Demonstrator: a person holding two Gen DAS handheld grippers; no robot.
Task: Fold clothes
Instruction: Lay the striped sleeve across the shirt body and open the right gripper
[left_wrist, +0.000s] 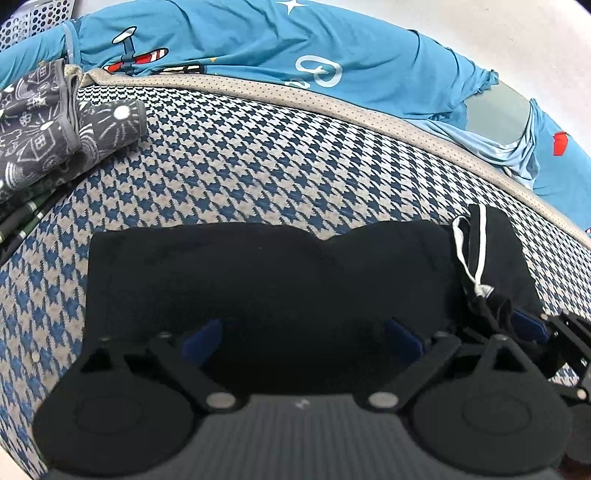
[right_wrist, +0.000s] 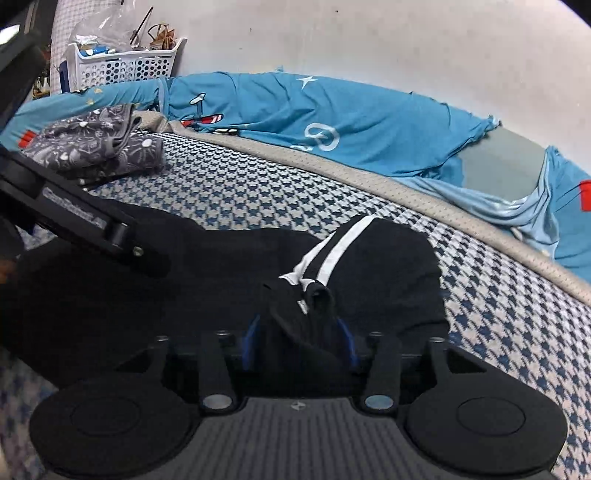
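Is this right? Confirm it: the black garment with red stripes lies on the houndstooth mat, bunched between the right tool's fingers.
Not quite: the black garment has white stripes, not red, as the right wrist view shows. It lies on the houndstooth mat, bunched between the right tool's fingers.

Your left hand-held gripper (left_wrist: 303, 338) is matte black, with blue finger pads (left_wrist: 205, 338), round side discs and silver pivot screws. Your right hand-held gripper (right_wrist: 299, 341) matches, with a ribbed grey centre plate.

We note matt black cloth, the garment (left_wrist: 258, 280), lying between our left fingers (left_wrist: 205, 338). Beyond them the houndstooth cover (left_wrist: 258, 155) looks coarse and woven. Further off, the blue sheet (right_wrist: 369, 122) looks smooth, and the basket (right_wrist: 125, 66) is perforated white plastic.
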